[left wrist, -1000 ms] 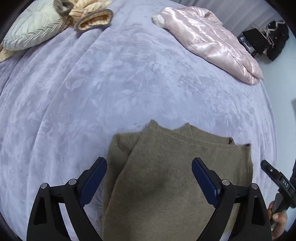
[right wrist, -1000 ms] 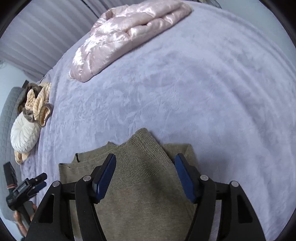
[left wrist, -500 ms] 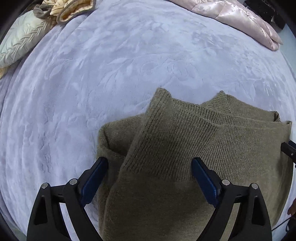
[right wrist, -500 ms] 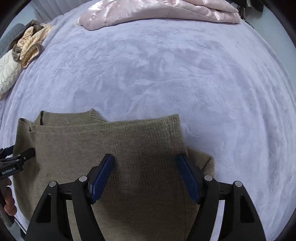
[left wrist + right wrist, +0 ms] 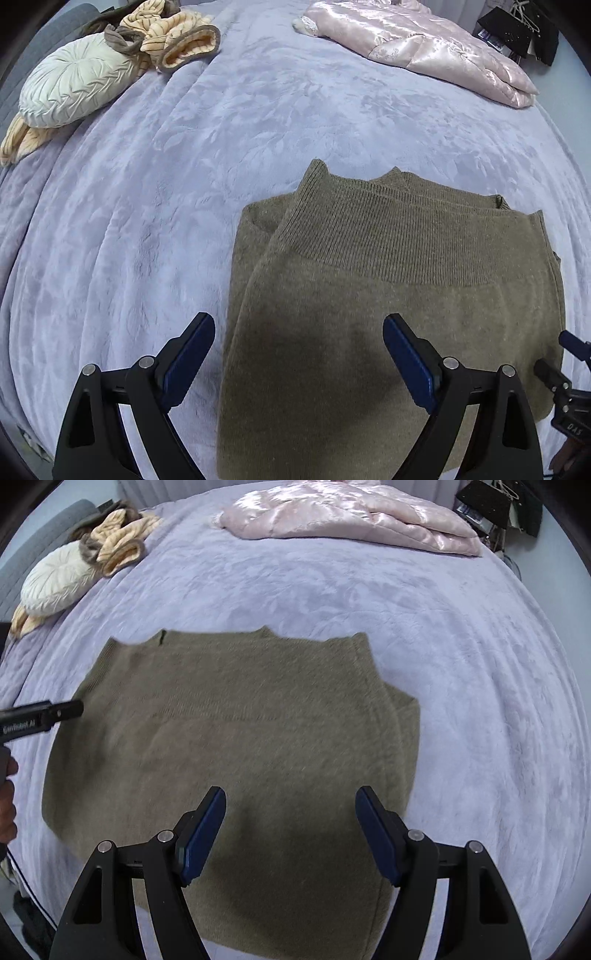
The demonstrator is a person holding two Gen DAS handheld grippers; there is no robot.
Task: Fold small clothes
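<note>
Bedroom: blanketed bed (image 5: 258, 122), pillow (image 5: 74, 88)

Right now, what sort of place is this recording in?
Most likely a bedroom: the olive sweater lies on a bed's lilac plush blanket, with a round pleated cushion and a folded pink satin quilt.

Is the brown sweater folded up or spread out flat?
Folded. The brown sweater has its ribbed band lying doubled over another layer, on the purple blanket.
</note>
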